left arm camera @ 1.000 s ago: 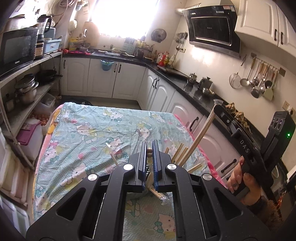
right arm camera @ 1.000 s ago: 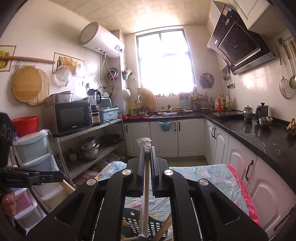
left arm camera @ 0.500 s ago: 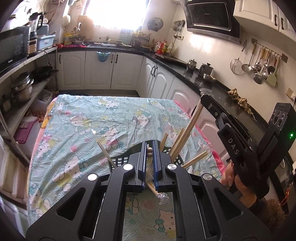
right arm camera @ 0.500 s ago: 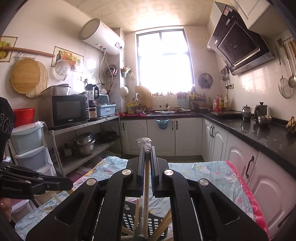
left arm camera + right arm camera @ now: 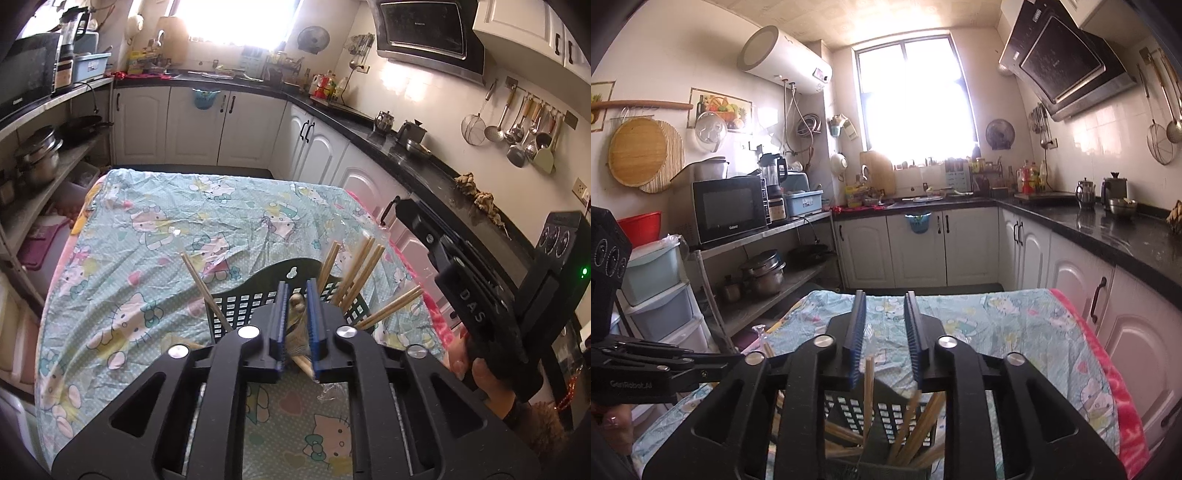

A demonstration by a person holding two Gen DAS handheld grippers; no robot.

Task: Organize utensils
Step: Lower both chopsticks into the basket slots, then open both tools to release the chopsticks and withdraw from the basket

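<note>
A black plastic utensil basket (image 5: 266, 295) stands on the Hello Kitty cloth and holds several wooden chopsticks (image 5: 354, 273). My left gripper (image 5: 295, 295) is shut on a plastic-wrapped pair of chopsticks (image 5: 297, 306) just in front of the basket. My right gripper (image 5: 884, 314) is open and empty, directly above the basket (image 5: 871, 410); a chopstick (image 5: 868, 384) stands loose in the basket below it. The right gripper also shows in the left wrist view (image 5: 413, 218), to the right of the basket.
The table's cloth (image 5: 155, 236) reaches to pink edges left and right. White cabinets and a black counter (image 5: 413, 155) run along the right. A shelf with pots (image 5: 37, 158) and drawers stands on the left.
My right gripper has opened and let go of its chopstick, which now stands in the basket. The left gripper has tilted lower toward the basket, still holding its wrapped pair.
</note>
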